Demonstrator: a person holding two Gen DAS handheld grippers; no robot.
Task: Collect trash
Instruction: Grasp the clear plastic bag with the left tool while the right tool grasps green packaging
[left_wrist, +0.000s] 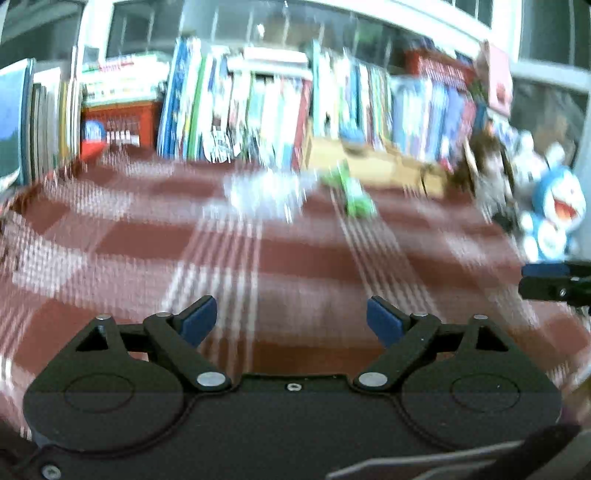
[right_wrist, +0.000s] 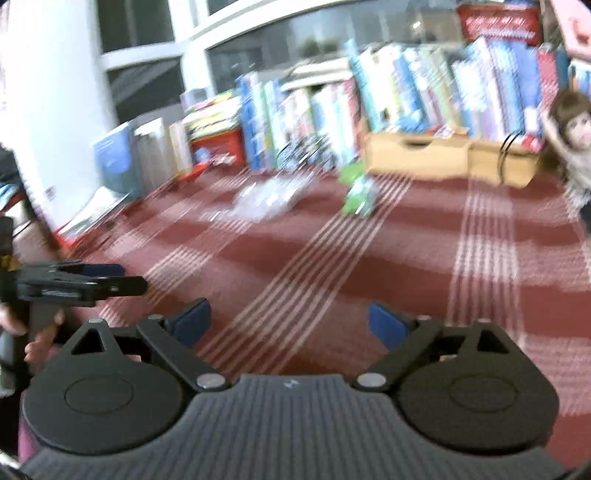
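On the red plaid tablecloth, well ahead of both tools, lie a crumpled clear plastic wrapper and, just to its right, a green wrapper, both blurred, in front of a row of books and a wooden box. The left gripper hovers over bare cloth with its blue pads spread apart and nothing between them. The right gripper is likewise wide apart and empty, the green wrapper far beyond its tips.
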